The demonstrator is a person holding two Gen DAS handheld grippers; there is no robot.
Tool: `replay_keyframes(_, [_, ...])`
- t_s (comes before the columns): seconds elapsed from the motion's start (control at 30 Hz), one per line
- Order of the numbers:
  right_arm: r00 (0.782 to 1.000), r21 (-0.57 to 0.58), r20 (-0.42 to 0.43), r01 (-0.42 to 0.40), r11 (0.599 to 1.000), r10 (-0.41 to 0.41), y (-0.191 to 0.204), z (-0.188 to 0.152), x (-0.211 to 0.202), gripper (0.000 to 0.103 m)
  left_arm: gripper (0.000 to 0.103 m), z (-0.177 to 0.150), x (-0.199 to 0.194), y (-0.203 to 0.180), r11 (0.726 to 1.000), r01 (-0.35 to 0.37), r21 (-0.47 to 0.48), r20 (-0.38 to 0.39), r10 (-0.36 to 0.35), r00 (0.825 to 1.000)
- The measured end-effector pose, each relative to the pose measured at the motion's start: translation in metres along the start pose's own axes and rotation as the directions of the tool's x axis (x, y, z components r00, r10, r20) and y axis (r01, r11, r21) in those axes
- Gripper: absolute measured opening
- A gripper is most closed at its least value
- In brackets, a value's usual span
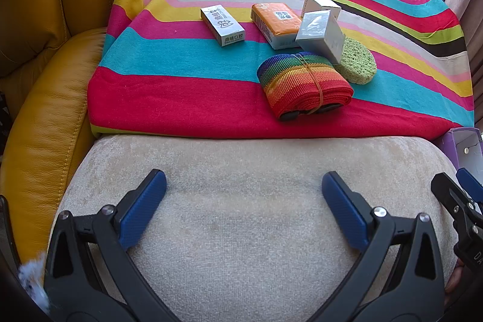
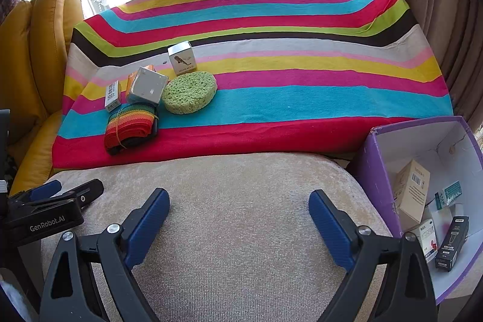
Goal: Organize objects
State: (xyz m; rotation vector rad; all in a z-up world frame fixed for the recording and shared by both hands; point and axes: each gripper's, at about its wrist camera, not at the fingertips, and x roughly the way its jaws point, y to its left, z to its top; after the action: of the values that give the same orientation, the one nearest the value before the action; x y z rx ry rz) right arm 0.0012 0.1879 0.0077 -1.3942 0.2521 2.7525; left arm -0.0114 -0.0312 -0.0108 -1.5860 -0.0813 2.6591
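Right wrist: gripper (image 2: 238, 201) wide above cushion (image 2: 241, 177).

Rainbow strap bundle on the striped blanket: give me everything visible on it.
The rainbow strap bundle is woven webbing, striped blue through green, yellow, orange to red, folded flat into a thick pad. A thin rubber band crosses over it. Dark, black-looking parts show at its near end. It lies on the striped blanket; a silver box rests against its far edge. No claw touches it.

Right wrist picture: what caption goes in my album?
Open right gripper over beige cushion, facing round green sponge and purple cardboard box.
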Motion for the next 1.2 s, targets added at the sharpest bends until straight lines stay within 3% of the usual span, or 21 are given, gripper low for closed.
replay_keyframes(0.83, [1.000, -0.025, -0.017, -0.007, 1.000, 0.007, 0.003, 0.002, 0.004, 0.099, 0.103, 0.002, 0.001, -0.002, 1.000, -0.002, 0.002, 0.000, 0.002, 1.000])
replay_keyframes(1.0, [0.999, -0.018, -0.037, -0.033, 0.999, 0.032, 0.006, 0.016, 0.012, 0.100, 0.103, 0.017, 0.025, -0.016, 0.994, -0.065, 0.086, -0.061, 0.070, 0.996])
replay_keyframes(1.1, [0.999, -0.023, -0.032, -0.045, 0.999, 0.044, 0.009, 0.027, 0.017, 0.100, 0.103, 0.019, 0.024, -0.012, 0.997, -0.038, 0.074, -0.068, 0.043, 0.997])
replay_keyframes(1.2, [0.997, -0.010, -0.032, -0.065, 0.998, 0.065, 0.011, 0.042, 0.026, 0.100, 0.103, 0.024, 0.019, 0.005, 0.996, 0.079, 0.027, -0.087, -0.077, 0.993])
